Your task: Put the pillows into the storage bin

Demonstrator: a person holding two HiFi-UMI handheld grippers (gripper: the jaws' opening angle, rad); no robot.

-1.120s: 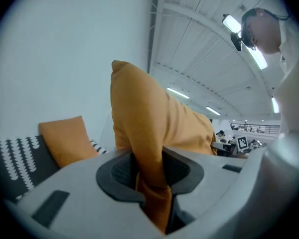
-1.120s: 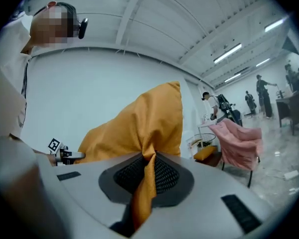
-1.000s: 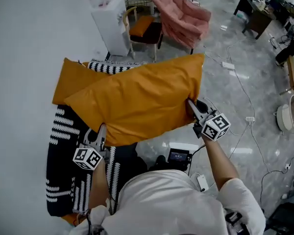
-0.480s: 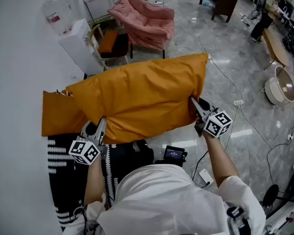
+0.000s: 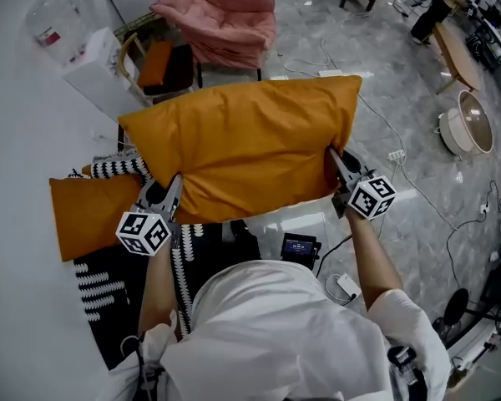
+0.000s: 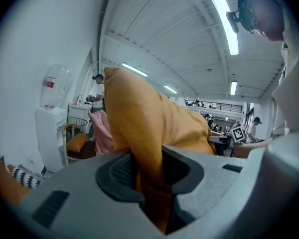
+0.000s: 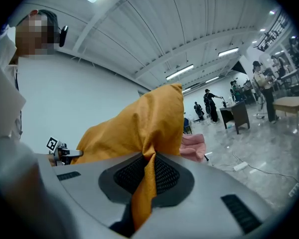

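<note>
Carrying looks to be the step in hand. The left gripper is clamping the lower near corner of the orange pillow, and the right gripper is pinching a fold of its opposite side edge. Together they are holding it stretched in the air ahead of the person's chest.

No storage bin is showing in any view. The next move calls for finding it, then bringing both grippers over its mouth together so the pillow is not sagging or twisting before release. A second orange pillow is lying at the left, partly on black-and-white patterned fabric, apparently waiting its turn.

Room is tight on the far left, where a white water dispenser, a chair with an orange seat and a pink armchair are crowding in. The grey floor on the right is offering more space, though cables are trailing across it.
</note>
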